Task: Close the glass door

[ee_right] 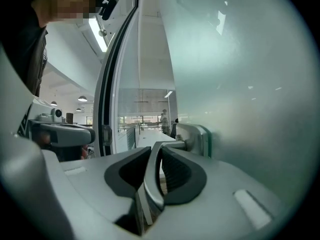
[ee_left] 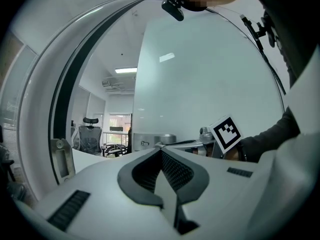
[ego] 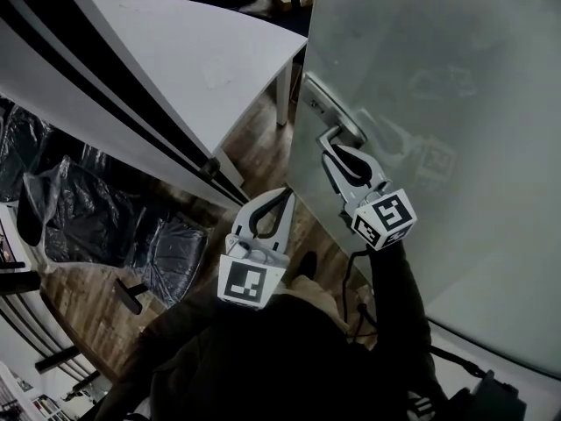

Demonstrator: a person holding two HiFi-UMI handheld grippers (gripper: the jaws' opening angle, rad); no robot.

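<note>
The frosted glass door (ego: 438, 103) fills the right of the head view, its edge standing away from the black-striped door frame (ego: 105, 86). My right gripper (ego: 337, 158) is shut on the door's metal lever handle (ego: 331, 135). In the right gripper view the handle (ee_right: 152, 181) runs between the pads to its mount (ee_right: 197, 136) on the glass door (ee_right: 240, 84). My left gripper (ego: 282, 193) hangs left of the door edge, shut and empty. Its tips (ee_left: 161, 151) meet in the left gripper view, with the glass door (ee_left: 200, 84) ahead on the right.
A white table (ego: 202, 51) stands beyond the frame. Office chairs under plastic sheeting (ego: 96, 217) sit at the left on the wood floor (ego: 263, 139). The frame's strike plate (ee_left: 60, 156) shows at the left. The right gripper's marker cube (ee_left: 226, 133) is beside the left gripper.
</note>
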